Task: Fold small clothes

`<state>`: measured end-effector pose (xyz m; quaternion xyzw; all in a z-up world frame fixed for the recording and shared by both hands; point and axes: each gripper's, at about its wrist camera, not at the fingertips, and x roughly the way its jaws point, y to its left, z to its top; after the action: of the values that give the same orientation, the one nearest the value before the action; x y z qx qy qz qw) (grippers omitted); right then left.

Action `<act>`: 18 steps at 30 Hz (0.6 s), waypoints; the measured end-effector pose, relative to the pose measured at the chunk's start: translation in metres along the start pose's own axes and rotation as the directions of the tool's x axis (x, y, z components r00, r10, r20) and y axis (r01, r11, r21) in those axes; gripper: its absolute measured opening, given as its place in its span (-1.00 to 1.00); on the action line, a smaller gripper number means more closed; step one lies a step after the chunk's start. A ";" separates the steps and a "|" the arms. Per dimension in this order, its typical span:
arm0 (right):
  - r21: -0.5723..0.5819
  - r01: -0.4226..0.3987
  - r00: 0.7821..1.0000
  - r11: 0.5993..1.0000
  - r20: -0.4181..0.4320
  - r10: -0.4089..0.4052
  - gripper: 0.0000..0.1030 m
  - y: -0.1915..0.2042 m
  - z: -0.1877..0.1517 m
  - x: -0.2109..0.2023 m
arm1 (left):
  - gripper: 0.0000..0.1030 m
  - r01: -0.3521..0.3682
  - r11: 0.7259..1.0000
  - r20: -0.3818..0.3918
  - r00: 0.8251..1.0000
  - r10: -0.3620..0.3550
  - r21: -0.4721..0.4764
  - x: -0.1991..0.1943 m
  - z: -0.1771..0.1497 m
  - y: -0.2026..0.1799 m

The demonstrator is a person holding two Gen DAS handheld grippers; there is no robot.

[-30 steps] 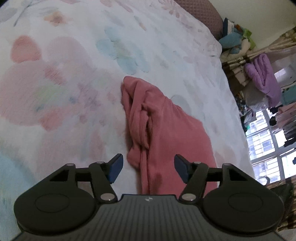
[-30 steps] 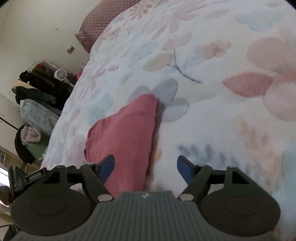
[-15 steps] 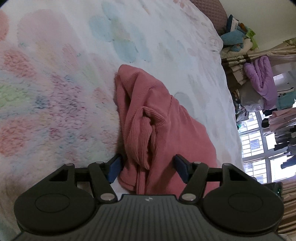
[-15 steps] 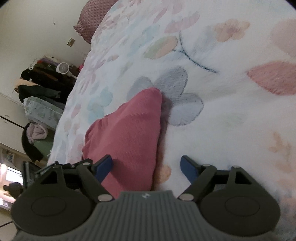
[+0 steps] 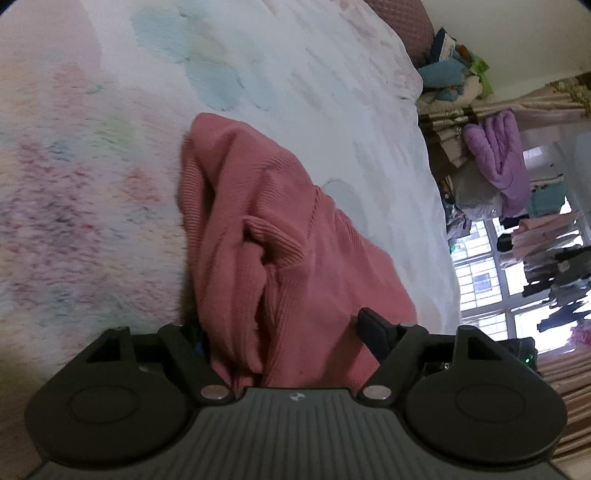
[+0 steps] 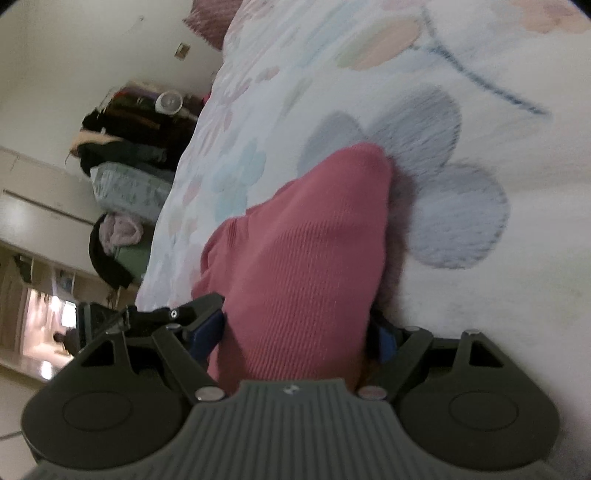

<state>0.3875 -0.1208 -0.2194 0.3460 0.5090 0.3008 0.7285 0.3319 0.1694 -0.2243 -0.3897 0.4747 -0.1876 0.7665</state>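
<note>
Bed, floral fleece cover (image 5: 303,74); crumpled pink ribbed garment (image 5: 295,266) lying on it.

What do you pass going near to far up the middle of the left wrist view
Left gripper, its fingers either side of the cloth → pink ribbed garment, bunched with a raised fold → floral bedspread → maroon pillow at the bed's far end.

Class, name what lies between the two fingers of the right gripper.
The pink garment: in the right wrist view its ribbed cloth fills the gap of the right gripper.
</note>
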 end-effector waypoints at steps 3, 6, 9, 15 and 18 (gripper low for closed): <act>-0.007 -0.007 1.000 1.000 -0.004 0.007 0.52 0.000 -0.002 0.008 | 0.70 0.001 1.000 -0.002 1.000 -0.001 0.010 0.003 0.000 -0.002; 0.000 -0.021 1.000 1.000 0.000 0.021 0.51 -0.004 -0.003 0.014 | 0.70 0.004 1.000 -0.004 1.000 -0.003 0.015 0.003 0.000 -0.001; 0.001 -0.025 1.000 1.000 0.004 0.025 0.49 -0.006 -0.003 0.020 | 0.70 0.002 1.000 -0.007 1.000 -0.002 0.018 0.005 0.001 -0.003; 0.008 -0.033 0.999 0.999 0.029 0.033 0.43 0.000 -0.004 0.028 | 0.69 -0.007 1.000 0.003 1.000 0.007 -0.008 0.010 0.002 -0.004; 0.026 -0.051 0.998 0.998 0.043 0.050 0.15 -0.004 -0.004 0.026 | 0.43 -0.003 1.000 -0.007 1.000 0.003 0.001 0.007 0.001 -0.003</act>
<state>0.3918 -0.1015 -0.2372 0.3748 0.4885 0.3049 0.7266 0.3365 0.1632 -0.2258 -0.3879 0.4778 -0.1882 0.7654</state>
